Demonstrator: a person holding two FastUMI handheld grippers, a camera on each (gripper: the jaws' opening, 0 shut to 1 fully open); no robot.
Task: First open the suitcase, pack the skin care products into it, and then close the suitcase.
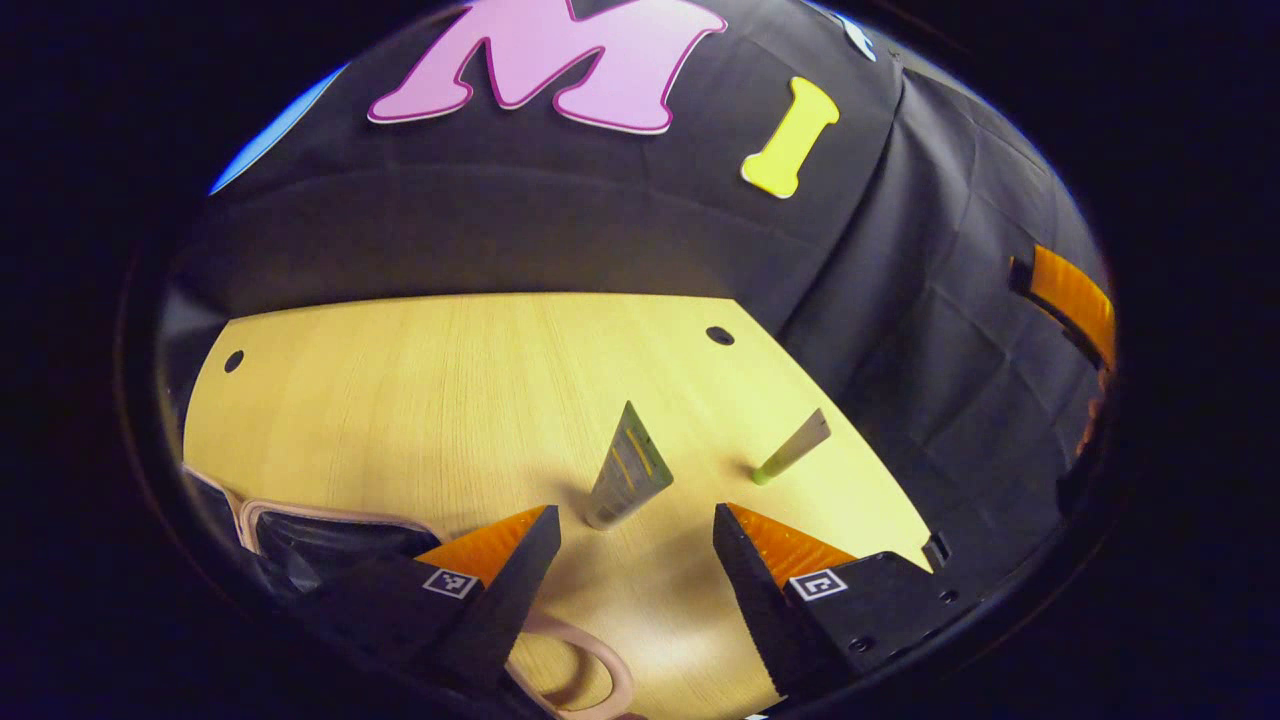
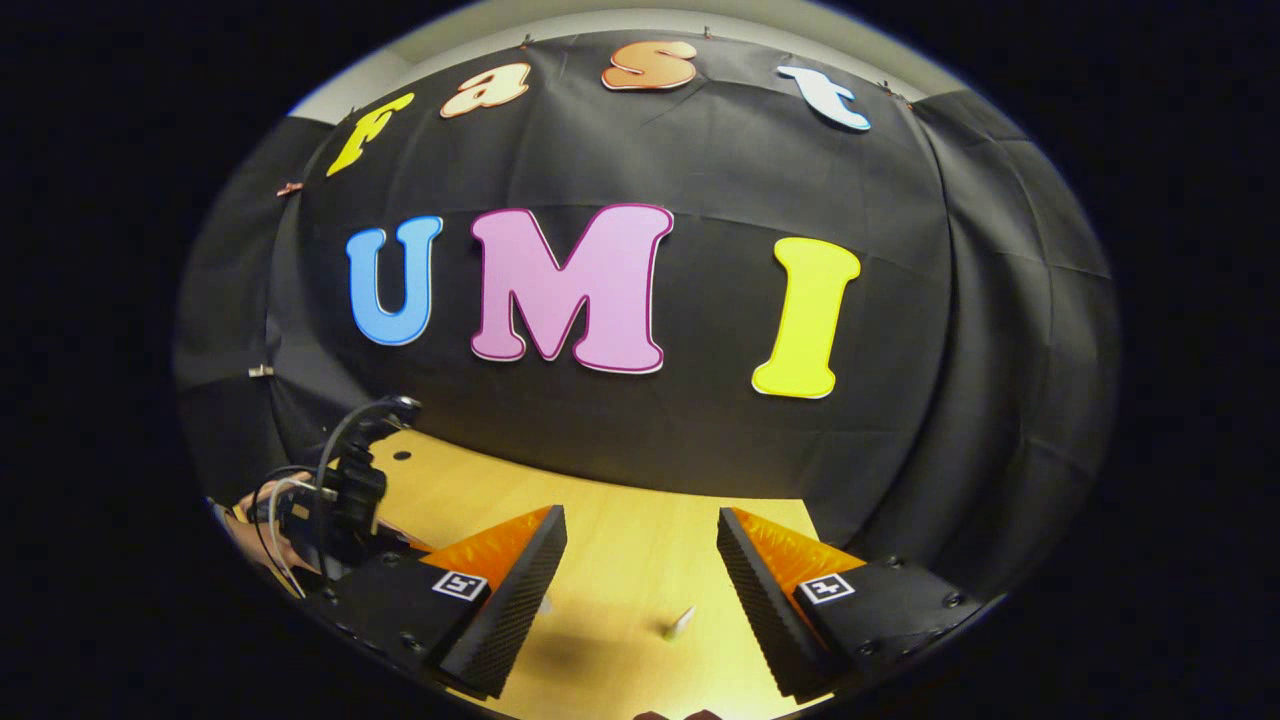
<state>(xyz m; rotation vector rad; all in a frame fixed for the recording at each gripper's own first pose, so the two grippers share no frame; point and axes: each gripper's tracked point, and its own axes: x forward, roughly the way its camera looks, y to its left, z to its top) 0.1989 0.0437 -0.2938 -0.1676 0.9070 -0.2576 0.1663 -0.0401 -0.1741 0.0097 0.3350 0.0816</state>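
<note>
- Left gripper view: left claw spread wide, empty, above light wooden table; grey upright skincare tube just ahead between the fingers, long axis near vertical; slim green-capped tube farther right; dark pink-trimmed suitcase at lower left
- Right gripper view: right claw wide, empty, with small pale tube ahead

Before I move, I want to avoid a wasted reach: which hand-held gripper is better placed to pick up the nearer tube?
Left, probably. The left hand-held gripper is open with the grey tube standing just ahead between its fingers, the suitcase beside it. The right hand-held gripper is open but aimed mostly at the wall.
</note>
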